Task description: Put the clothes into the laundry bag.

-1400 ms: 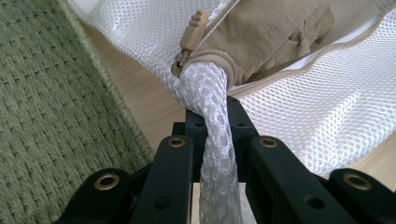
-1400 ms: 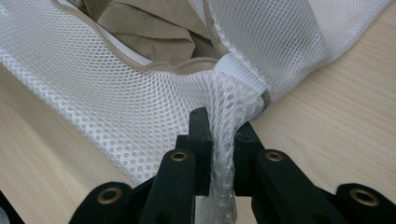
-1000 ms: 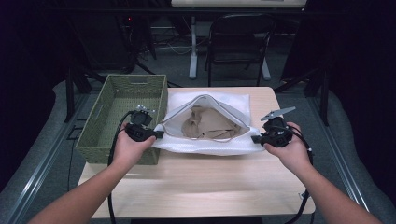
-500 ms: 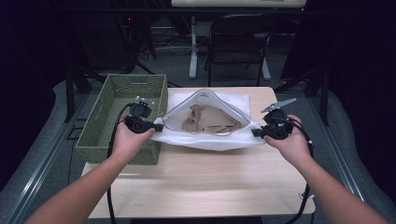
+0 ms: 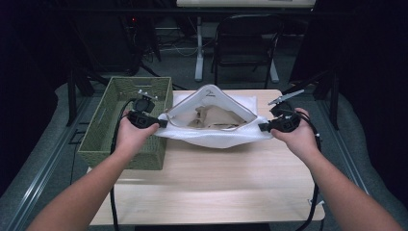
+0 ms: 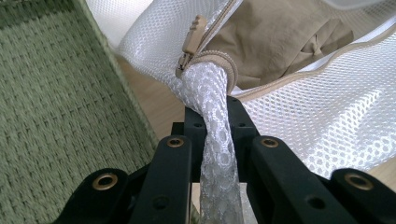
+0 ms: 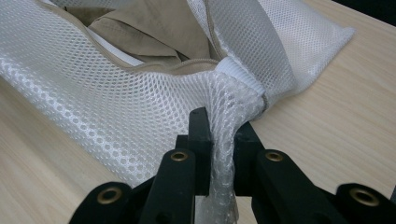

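A white mesh laundry bag (image 5: 211, 137) lies open on the wooden table (image 5: 211, 187), with a tan garment (image 5: 216, 118) inside it. My left gripper (image 5: 161, 123) is shut on the bag's left corner; the mesh (image 6: 215, 135) is bunched between its jaws, just below the tan zipper pull (image 6: 191, 44). My right gripper (image 5: 262, 127) is shut on the right corner, and twisted mesh (image 7: 224, 135) runs between its jaws. The bag (image 7: 116, 107) is stretched between the two hands, its mouth gaping upward. The tan garment (image 6: 280, 37) (image 7: 149, 28) shows through the opening.
A green woven basket (image 5: 113, 134) stands at the table's left edge, right beside my left hand; its wall (image 6: 51, 107) is close to the left gripper. A black folding chair (image 5: 248, 43) and a table leg (image 5: 198, 48) stand beyond the far edge.
Both grippers have pulled the bag's corners slightly outward and toward the person, so the mouth has stretched wider and the back flap has risen into a peak.
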The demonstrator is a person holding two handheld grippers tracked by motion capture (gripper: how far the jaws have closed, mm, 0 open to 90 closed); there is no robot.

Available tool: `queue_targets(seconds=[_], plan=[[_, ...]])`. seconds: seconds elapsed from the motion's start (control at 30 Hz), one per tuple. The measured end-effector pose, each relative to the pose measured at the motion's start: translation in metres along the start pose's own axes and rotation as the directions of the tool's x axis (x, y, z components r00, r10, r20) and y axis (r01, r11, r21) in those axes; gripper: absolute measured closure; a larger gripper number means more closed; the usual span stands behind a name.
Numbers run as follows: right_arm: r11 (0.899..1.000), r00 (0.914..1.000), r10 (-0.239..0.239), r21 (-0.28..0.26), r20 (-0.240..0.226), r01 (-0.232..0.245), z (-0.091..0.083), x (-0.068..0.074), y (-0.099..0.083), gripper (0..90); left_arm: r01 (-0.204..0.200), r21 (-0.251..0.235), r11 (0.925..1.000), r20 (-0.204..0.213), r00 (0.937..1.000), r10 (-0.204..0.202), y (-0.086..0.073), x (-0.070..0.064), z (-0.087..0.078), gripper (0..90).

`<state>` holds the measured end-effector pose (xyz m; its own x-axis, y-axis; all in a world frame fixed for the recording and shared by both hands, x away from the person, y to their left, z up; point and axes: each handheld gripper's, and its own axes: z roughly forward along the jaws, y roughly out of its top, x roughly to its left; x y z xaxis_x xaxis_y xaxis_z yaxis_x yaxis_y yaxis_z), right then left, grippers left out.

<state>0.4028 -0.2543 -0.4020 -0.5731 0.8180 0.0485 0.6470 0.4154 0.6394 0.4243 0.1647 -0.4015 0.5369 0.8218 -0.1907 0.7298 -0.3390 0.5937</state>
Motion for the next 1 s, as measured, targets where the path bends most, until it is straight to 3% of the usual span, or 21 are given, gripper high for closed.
queue_targets(seconds=[0.3, 0.7, 1.0], plan=[[1.000, 1.0000, 0.004, 0.000, 0.009, -0.004, 0.003, -0.006, 0.010, 81.8, -0.014, 0.002, 0.9999, -0.023, 0.9996, 0.014, 0.012, 0.002, 0.001, 82.6], [1.000, 0.9998, 0.019, 0.001, 0.005, -0.019, 0.005, -0.012, 0.014, 81.8, -0.002, -0.004, 1.0000, -0.027, 0.9996, 0.002, 0.018, 0.005, 0.003, 82.4], [1.000, 0.9998, 0.015, -0.010, 0.009, -0.015, 0.000, -0.013, 0.018, 81.9, -0.026, -0.011, 0.9996, -0.040, 0.9989, 0.026, 0.023, 0.003, -0.001, 82.7]])
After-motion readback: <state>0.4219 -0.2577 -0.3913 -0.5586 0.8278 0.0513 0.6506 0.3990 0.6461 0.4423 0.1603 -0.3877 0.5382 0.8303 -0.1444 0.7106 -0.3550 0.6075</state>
